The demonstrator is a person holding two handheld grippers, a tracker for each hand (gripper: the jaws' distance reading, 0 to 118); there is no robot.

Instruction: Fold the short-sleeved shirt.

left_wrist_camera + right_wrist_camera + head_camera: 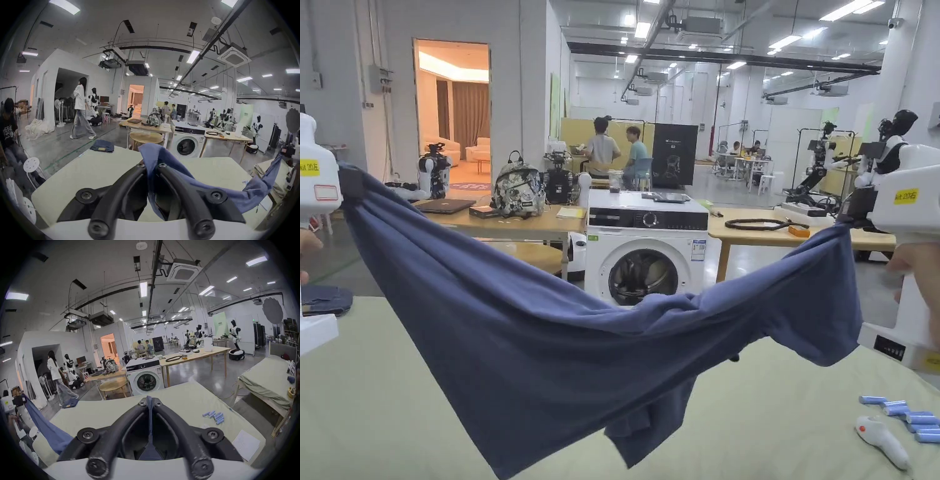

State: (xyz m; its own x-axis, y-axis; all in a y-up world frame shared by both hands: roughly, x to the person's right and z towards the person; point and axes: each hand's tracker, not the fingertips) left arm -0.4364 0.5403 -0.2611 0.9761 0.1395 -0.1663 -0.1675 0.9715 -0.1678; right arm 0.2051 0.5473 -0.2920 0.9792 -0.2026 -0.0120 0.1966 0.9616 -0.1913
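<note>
Head view: your blue short-sleeved cotton shirt (562, 337) hangs stretched 9-to-3 over the pale green bench (369, 400), sagging at 6.
Left gripper view: left gripper (151, 165), fingers clamped on cloth.
Right gripper view: right gripper (149, 403), fingers clamped likewise.
Lower both evenly.

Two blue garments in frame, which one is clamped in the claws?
The lighter blue shirt, pinched by the left claw and right claw and hanging over the table. The folded jeans lie untouched at the table's far corner.
</note>
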